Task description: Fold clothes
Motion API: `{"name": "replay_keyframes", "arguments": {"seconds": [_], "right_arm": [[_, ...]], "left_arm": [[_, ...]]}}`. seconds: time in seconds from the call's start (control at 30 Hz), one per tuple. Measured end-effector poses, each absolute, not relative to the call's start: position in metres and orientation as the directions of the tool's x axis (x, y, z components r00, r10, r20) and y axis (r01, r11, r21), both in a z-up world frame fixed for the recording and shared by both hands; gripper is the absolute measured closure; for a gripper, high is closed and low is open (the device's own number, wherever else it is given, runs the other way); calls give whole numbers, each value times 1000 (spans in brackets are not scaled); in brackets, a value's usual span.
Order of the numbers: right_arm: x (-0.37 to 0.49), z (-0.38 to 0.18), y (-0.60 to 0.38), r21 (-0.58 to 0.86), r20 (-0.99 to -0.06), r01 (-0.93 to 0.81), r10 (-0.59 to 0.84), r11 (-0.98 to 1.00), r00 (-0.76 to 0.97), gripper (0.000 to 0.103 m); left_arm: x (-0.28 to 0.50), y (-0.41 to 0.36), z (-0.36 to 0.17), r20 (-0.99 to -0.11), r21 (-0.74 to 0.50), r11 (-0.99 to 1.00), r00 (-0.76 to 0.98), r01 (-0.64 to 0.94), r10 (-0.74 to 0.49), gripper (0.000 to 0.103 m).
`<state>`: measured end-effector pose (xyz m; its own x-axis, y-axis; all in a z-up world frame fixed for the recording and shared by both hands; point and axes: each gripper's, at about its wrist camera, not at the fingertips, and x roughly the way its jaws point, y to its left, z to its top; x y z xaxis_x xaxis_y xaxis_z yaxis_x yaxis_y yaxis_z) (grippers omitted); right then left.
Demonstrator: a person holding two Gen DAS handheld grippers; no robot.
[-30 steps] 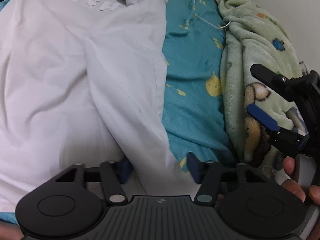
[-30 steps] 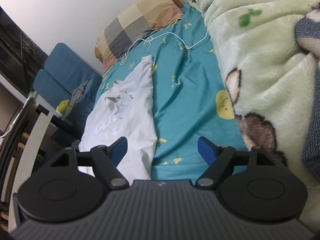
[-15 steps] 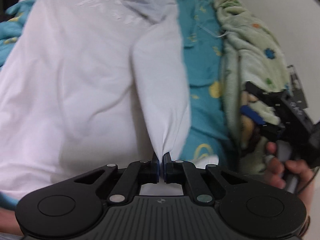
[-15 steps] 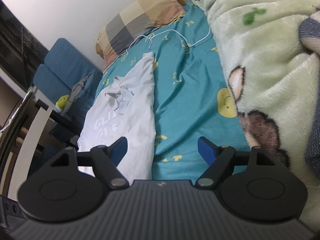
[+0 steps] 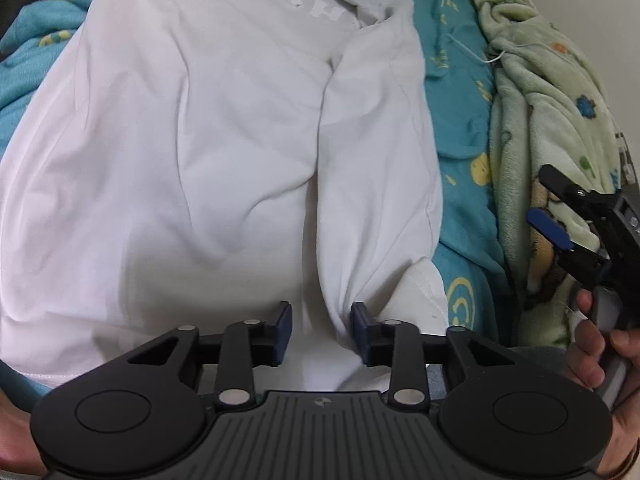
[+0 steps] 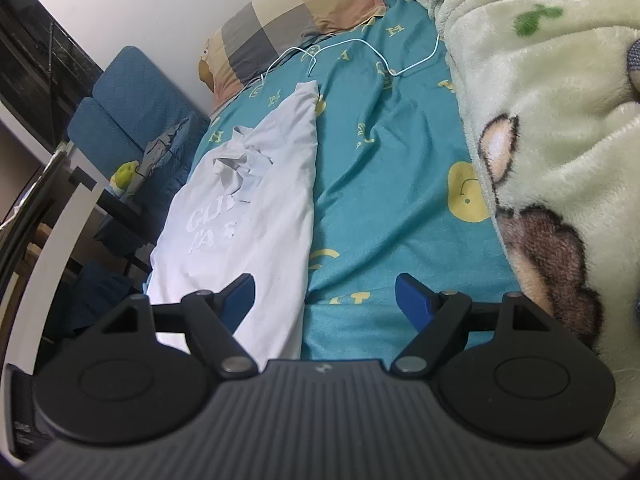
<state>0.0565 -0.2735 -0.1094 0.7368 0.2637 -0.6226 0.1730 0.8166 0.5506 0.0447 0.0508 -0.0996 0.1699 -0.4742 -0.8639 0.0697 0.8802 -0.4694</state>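
A white T-shirt [image 5: 224, 152] with pale lettering lies on the teal bedsheet [image 5: 460, 128], its right side folded inward as a long flap [image 5: 376, 168]. My left gripper [image 5: 320, 332] hovers at the near hem with its jaws opening. A pinched ridge of the flap still stands between the pads, close to the right pad [image 5: 358, 328]. My right gripper [image 5: 551, 206] is held by a hand at the right, open and empty over the blanket. In the right wrist view the right gripper [image 6: 326, 298] stands wide open above the shirt [image 6: 248, 216] edge and the sheet.
A green fleece blanket [image 6: 552, 128] with bear prints is heaped along the bed's right side. A checked pillow [image 6: 288, 28] and a thin white hanger [image 6: 360, 52] lie at the head. A blue chair [image 6: 132, 108] and a dark side table stand to the left of the bed.
The left gripper shut on the shirt's near right hem, carried it leftward over the shirt, and has now parted its jaws. The right gripper has stayed open and in place.
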Motion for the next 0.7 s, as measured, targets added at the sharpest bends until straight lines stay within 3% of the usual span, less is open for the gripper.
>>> {"name": "replay_keyframes", "arguments": {"seconds": [0.17, 0.37, 0.7], "right_arm": [[58, -111, -271, 548, -627, 169, 269, 819, 731, 24], [55, -109, -274, 560, -621, 180, 266, 809, 737, 24], [54, -111, -280, 596, -610, 197, 279, 779, 742, 24]], "left_arm": [[42, 53, -83, -822, -524, 847, 206, 95, -531, 46], [43, 24, -58, -804, -507, 838, 239, 202, -544, 30], [30, -30, -41, -795, -372, 774, 254, 512, -551, 24]]}}
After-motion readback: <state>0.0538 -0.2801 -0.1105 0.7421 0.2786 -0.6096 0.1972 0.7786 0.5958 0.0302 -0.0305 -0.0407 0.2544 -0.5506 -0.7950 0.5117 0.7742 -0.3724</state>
